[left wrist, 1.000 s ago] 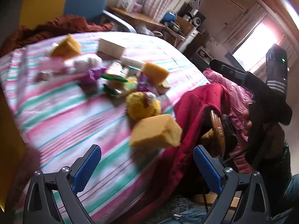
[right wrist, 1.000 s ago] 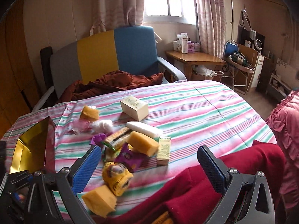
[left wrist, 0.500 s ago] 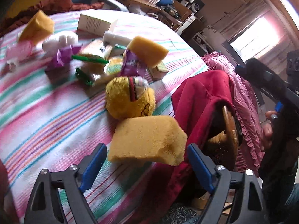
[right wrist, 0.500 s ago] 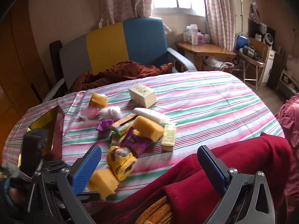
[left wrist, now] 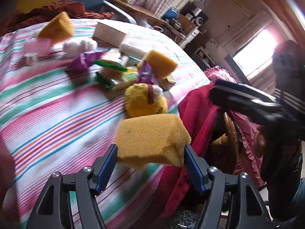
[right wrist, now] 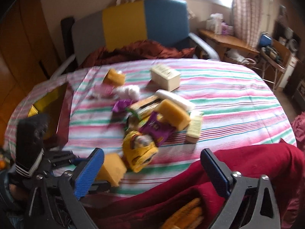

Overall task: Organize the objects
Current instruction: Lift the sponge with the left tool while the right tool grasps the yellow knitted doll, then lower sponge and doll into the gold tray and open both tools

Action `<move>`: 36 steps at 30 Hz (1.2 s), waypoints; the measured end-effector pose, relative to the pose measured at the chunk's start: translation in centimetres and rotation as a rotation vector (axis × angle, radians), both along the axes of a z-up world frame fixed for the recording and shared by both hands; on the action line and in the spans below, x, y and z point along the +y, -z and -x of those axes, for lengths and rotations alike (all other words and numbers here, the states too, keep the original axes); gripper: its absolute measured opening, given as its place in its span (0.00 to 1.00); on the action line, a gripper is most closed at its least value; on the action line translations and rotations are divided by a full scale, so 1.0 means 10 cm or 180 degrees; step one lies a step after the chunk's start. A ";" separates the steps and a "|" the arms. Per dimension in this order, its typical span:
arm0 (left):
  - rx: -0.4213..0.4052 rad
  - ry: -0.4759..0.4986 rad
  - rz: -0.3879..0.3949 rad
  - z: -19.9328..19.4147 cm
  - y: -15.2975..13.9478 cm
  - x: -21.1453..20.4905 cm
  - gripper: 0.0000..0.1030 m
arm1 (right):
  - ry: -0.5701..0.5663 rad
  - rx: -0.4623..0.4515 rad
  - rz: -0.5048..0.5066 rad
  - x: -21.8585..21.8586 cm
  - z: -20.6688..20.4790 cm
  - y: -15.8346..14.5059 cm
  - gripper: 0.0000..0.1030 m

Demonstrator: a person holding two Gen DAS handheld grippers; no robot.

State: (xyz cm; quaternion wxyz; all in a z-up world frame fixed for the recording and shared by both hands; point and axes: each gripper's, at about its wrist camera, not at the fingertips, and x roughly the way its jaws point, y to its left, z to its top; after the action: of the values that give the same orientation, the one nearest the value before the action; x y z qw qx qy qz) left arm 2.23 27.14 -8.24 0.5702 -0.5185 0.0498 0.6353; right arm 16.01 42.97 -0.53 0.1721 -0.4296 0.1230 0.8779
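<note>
My left gripper (left wrist: 150, 164) is shut on a yellow sponge (left wrist: 152, 139), held near the striped table's (left wrist: 47, 110) front edge; the sponge also shows in the right wrist view (right wrist: 112, 168). Behind it lies a yellow plush toy (left wrist: 144, 100), then a pile with a second sponge (left wrist: 160, 63), purple wrappers (left wrist: 83, 62), a green packet and a white tube (left wrist: 131, 49). A third sponge (left wrist: 57, 27) and a cream box (left wrist: 110, 32) lie farther back. My right gripper (right wrist: 152, 171) is open and empty above a red cloth (right wrist: 238, 164).
A red box with a gold inside (right wrist: 51, 110) stands at the table's left edge. The red cloth drapes a wicker chair (left wrist: 230, 141) at the front. A blue-and-yellow armchair (right wrist: 133, 22) stands behind the table. A pink frilled cloth (left wrist: 225, 74) lies to the right.
My left gripper has closed its jaws onto the near yellow sponge, which lay between open jaws half a second ago. The right gripper has shifted slightly and stays open.
</note>
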 end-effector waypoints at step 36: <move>0.0425 -0.2144 -0.0307 0.83 -0.68 -2.31 0.72 | -0.1136 -0.0229 0.0170 -0.96 1.29 -0.32 0.17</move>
State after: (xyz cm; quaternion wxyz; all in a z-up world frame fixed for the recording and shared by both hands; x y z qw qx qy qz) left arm -6.12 4.00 -1.42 0.3479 -0.4355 -0.1170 0.8220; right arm 3.13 33.37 2.68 0.0064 -0.4801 0.0619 0.8750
